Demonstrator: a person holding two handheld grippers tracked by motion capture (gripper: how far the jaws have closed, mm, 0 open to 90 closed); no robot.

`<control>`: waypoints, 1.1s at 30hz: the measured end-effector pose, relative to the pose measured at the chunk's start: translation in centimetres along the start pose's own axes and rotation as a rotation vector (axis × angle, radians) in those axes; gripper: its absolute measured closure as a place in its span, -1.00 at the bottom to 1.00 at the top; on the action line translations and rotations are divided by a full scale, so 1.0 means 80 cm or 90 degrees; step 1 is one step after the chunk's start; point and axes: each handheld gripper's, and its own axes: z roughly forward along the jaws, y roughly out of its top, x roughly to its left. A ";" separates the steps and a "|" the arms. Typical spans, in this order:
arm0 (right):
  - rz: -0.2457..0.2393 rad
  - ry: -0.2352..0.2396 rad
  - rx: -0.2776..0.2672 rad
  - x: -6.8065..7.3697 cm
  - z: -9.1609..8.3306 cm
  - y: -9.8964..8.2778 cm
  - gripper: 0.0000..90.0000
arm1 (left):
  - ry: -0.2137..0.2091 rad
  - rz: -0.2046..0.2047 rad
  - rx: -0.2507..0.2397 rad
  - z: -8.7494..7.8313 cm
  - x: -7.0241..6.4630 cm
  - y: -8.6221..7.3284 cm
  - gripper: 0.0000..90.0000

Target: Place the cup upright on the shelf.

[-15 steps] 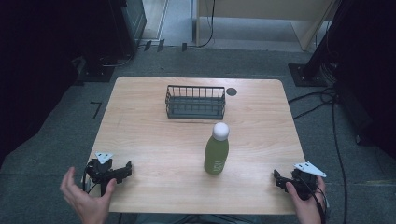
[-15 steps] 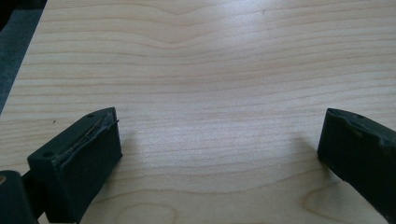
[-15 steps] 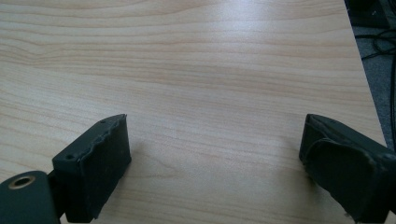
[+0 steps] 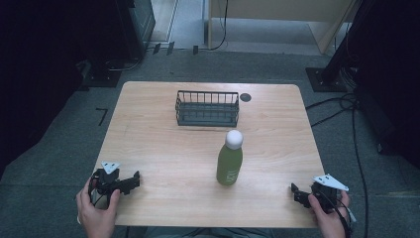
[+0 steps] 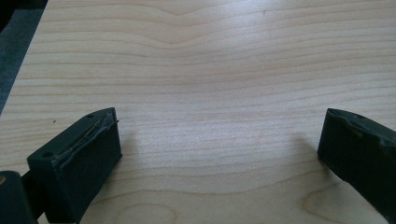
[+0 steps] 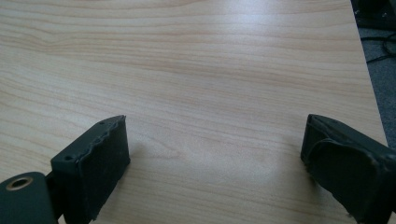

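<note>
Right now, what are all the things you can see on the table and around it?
Bottle: one, green with a white round cap, upright near the middle of the table, closer to the person than the basket.
Basket: one, dark wire, nothing seen inside, toward the far edge.
Round dark spot: one, black, on the tabletop just right of the basket.
Table: one, light wood, on grey floor.
Cables: several, black, on the floor at the right.
Left tongs: one, black, open, near corner at the left, nothing between the jaws.
Right tongs: one, black, open, near corner at the right, nothing between the jaws.
</note>
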 end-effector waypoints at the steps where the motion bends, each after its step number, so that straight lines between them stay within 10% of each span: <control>1: 0.005 0.004 -0.004 -0.001 -0.001 0.000 -0.82 | 0.000 -0.001 0.000 0.000 0.000 0.000 -1.00; 33: -0.052 0.047 -0.046 0.046 -0.031 0.040 -0.87 | 0.000 0.000 0.000 0.000 0.000 0.000 -1.00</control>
